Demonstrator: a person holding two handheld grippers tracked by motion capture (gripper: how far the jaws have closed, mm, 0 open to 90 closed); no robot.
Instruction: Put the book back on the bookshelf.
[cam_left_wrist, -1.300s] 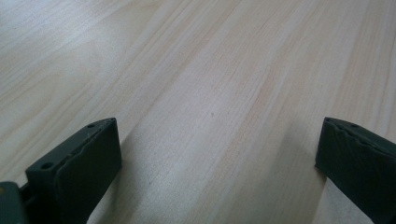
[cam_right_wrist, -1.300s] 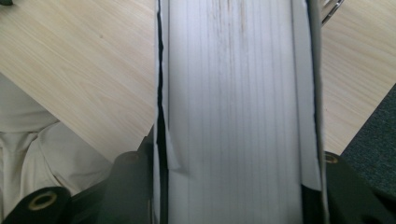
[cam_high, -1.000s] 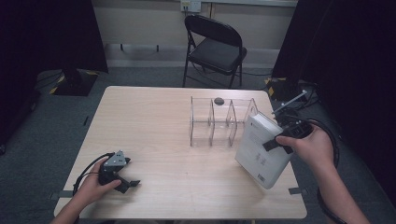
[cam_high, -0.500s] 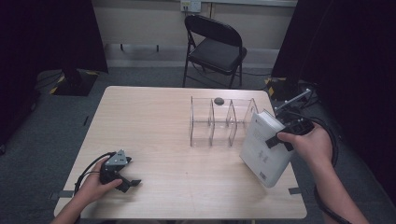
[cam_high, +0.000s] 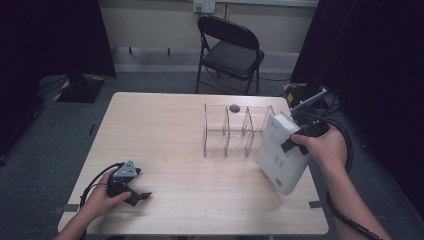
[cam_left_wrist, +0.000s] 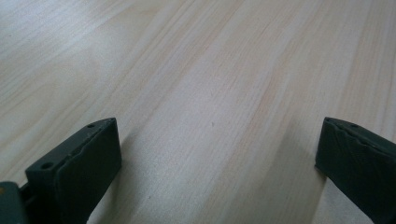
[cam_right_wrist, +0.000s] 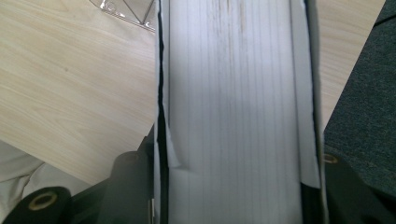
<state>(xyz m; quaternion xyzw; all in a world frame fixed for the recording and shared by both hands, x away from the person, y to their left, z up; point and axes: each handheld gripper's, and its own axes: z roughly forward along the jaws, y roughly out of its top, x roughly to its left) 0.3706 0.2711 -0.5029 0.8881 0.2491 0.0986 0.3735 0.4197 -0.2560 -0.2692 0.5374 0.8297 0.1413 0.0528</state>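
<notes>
One thick white book (cam_high: 281, 155) with a pale cover and small printed text hangs tilted over the light wooden table (cam_high: 190, 145) near its right edge, its lower corner towards the near right corner; the right gripper view shows its block of white pages (cam_right_wrist: 238, 107) edge-on between the covers. Right gripper (cam_high: 300, 141) is clamped on the book's upper end, hand wrapped around it, just beside the clear plastic divider rack (cam_high: 235, 131). Left gripper (cam_high: 136, 195) rests on the table near the near left corner, jaws wide apart over bare wood.
</notes>
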